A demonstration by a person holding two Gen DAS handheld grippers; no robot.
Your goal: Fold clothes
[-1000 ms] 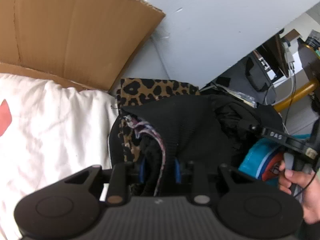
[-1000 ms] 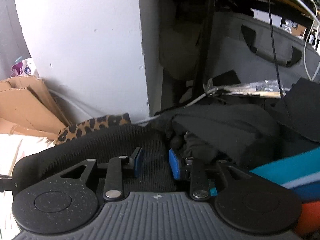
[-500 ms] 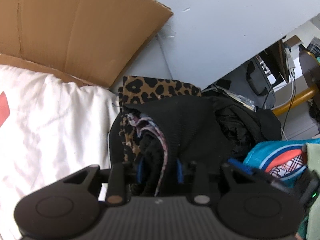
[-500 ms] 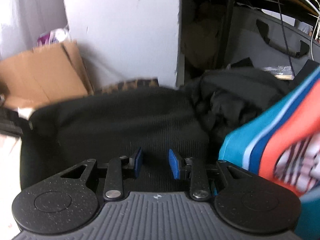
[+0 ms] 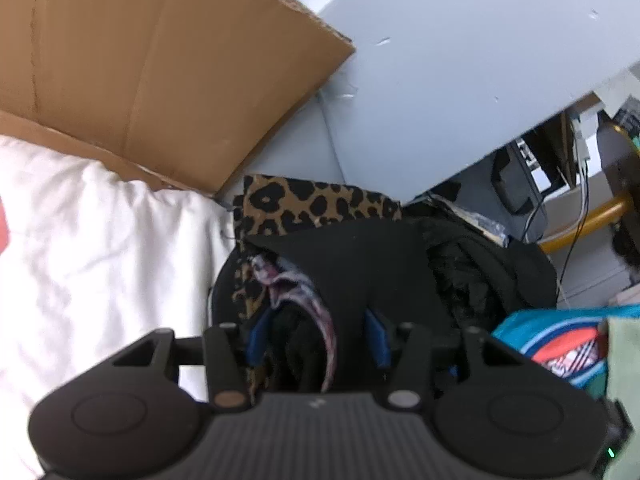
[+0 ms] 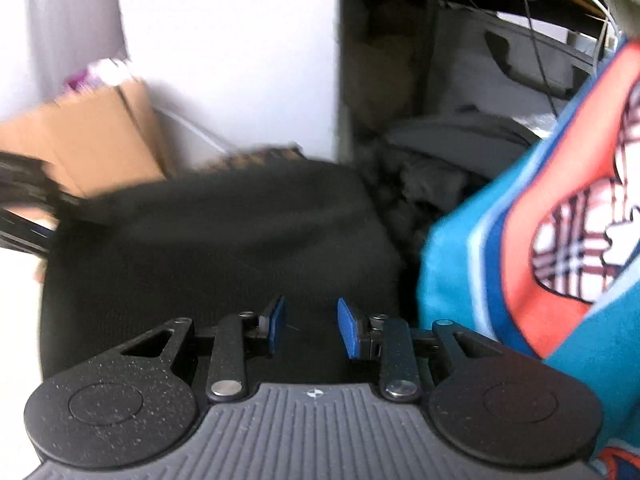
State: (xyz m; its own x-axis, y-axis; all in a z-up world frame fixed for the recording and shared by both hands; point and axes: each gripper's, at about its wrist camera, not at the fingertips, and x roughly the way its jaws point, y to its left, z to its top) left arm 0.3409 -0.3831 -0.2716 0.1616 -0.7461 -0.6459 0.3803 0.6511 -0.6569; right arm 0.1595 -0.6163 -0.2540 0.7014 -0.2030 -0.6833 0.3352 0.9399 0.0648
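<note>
my left tool (image 5: 316, 340) has just been opening; its blue pads (image 5: 376, 336) now stand apart around the bunched edge of the black knit garment (image 5: 360, 264), w/ a strip of pinkish patterned lining (image 5: 296, 292) hanging between them. the cloth is between the pads but i don't see them pressing it, so i call that tool released. my right tool (image 6: 312, 326) is part-open w/ nothing between its pads, hovering over the same black knit garment (image 6: 224, 232), which shows as a broad dark slab in that blurred view.

where the stuff is: the black piece lies folded on a leopard-print garment (image 5: 316, 204), beside the white bedding (image 5: 100, 248), near the flattened cardboard (image 5: 160, 60) and the grey wall panel (image 5: 440, 80). just to its right is a crumpled dark heap (image 5: 472, 276), and further right a teal printed garment (image 5: 560, 344), which fills the right side of the right-wrist view (image 6: 520, 240).

progress, my guess: black piece looks folded and set down on the stack, leopard one under it also looks done. left to do: the crumpled dark heap and the teal garment, both not folded afaict. can't tell how many more items are out of view, so maybe mid-task, no more exact than that.
</note>
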